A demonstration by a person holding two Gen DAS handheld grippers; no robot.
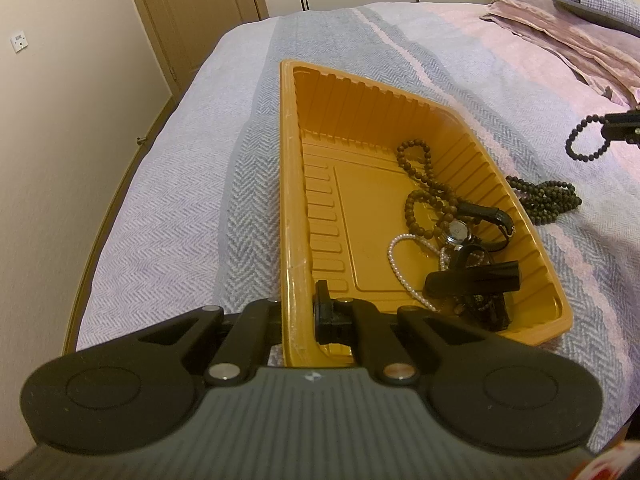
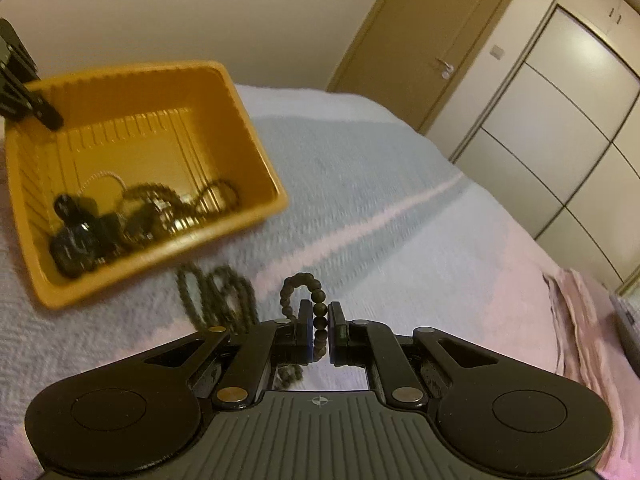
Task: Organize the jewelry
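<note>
An orange plastic tray [image 1: 296, 184] sits on the bed and holds brown bead strings [image 1: 416, 160], a pearl string [image 1: 400, 276], a watch [image 1: 460, 232] and dark pieces. My left gripper [image 1: 298, 316] is shut on the tray's near left wall. My right gripper [image 2: 320, 320] is shut on a black bead bracelet [image 2: 300, 284] and holds it above the bed, right of the tray [image 2: 248, 120]. From the left wrist view this bracelet [image 1: 588, 140] hangs at the right edge. A dark bead necklace [image 1: 548, 196] lies on the bed beside the tray; it also shows in the right wrist view [image 2: 220, 300].
The bed has a striped grey and pink cover [image 1: 168, 216]. Folded pink bedding [image 1: 568, 36] and a pillow lie at the far right. A brown door [image 2: 428, 40] and white wardrobe doors [image 2: 560, 132] stand beyond the bed.
</note>
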